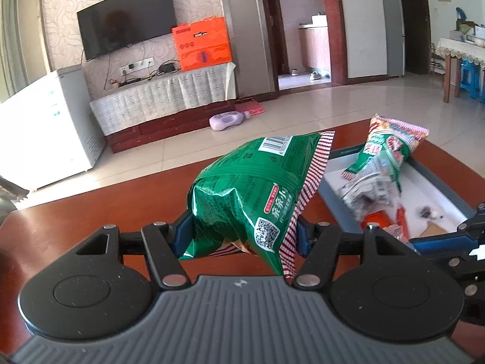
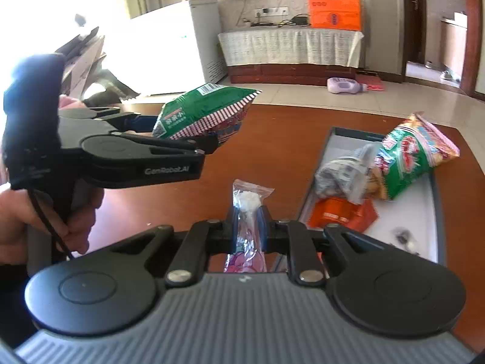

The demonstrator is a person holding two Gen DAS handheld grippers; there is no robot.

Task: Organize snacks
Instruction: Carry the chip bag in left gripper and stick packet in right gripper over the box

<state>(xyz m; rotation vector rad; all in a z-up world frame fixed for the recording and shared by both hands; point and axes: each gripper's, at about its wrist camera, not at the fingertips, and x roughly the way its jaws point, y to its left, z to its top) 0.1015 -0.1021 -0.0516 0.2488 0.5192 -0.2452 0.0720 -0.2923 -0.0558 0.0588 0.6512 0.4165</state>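
Presently, tray [image 2: 436, 200] on bench [image 2: 272, 139] held three packets. Left gripper [image 1: 242, 236], fingers pinching green snack bag [image 1: 251, 191], was raised left of tray. Right gripper [image 2: 248, 227] fingers pinched clear candy packet [image 2: 247, 212] beside tray. Both remained unplaced.

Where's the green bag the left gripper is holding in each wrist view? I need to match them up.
Left wrist: green bag at centre, clamped in the left gripper.
Right wrist: upper left of centre, held above the table.
Shared landmark: orange box on the TV stand.
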